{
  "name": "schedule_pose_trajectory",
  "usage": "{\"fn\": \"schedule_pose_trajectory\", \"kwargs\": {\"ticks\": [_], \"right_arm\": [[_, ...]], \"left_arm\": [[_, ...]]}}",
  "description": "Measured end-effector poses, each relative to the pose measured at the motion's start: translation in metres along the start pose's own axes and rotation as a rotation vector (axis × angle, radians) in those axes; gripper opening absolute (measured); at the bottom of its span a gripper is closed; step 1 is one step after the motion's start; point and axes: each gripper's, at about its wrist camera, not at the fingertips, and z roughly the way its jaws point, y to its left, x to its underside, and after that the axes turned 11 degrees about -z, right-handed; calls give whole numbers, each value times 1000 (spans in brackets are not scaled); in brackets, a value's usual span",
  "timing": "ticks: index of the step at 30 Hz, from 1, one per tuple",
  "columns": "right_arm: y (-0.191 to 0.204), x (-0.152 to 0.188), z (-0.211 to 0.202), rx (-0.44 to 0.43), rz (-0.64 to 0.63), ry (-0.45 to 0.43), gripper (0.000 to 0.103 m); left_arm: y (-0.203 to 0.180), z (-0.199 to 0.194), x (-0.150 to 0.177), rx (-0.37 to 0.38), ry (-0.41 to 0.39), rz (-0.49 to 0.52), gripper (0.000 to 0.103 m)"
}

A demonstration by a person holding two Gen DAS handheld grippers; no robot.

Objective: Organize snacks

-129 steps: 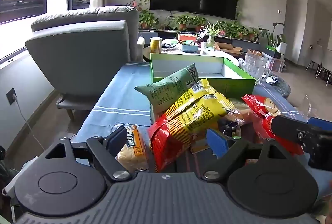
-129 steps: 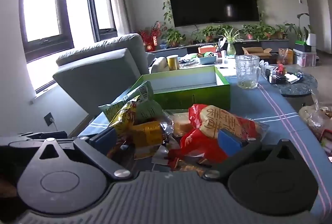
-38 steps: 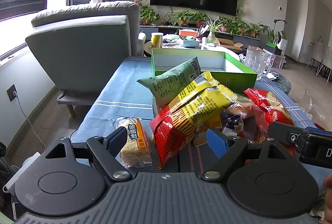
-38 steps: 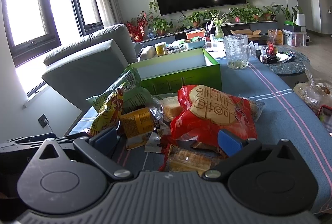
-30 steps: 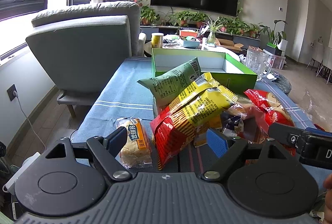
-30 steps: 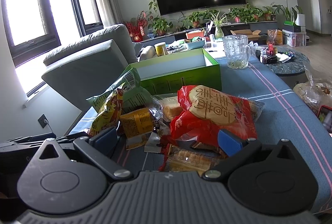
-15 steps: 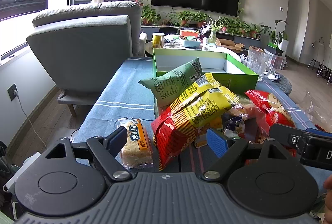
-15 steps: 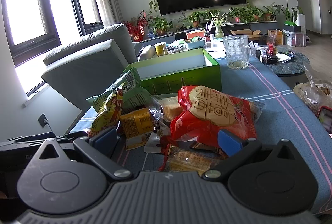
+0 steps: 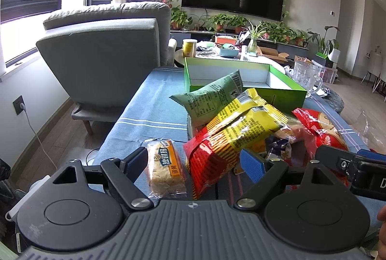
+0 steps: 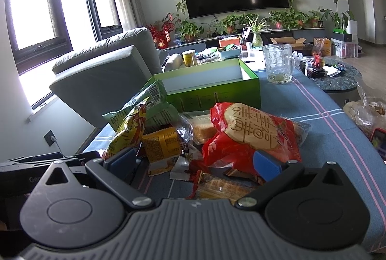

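Observation:
A pile of snack packets lies on the blue striped tablecloth (image 9: 149, 113). In the left wrist view it holds a green bag (image 9: 212, 96), a yellow-and-red bag (image 9: 231, 134), a red bag (image 9: 320, 127) and an orange-labelled cake packet (image 9: 166, 164) apart at the left. An open, empty green box (image 9: 241, 78) stands behind the pile. My left gripper (image 9: 194, 162) is open, low in front of the pile, its fingers either side of the cake packet and the yellow-and-red bag. My right gripper (image 10: 194, 161) is open in front of the red bag (image 10: 251, 137) and a clear biscuit packet (image 10: 224, 187).
A grey armchair (image 9: 106, 62) stands left of the table. A glass mug (image 10: 278, 63) stands right of the green box (image 10: 212, 89). A clear bag (image 10: 366, 113) lies at the table's right edge. A cluttered coffee table, plants and a TV are behind.
Both grippers pulled back a little from the pile since the oldest frames. Over the last second the left view drifts slightly; the right gripper holds still.

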Motion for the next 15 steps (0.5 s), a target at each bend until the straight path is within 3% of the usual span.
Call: {"fn": "schedule_pose_trajectory", "kwargs": {"ticks": [15], "right_arm": [[23, -23, 22, -2, -71, -4, 80]], "left_arm": [[43, 16, -8, -49, 7, -99, 82]]}}
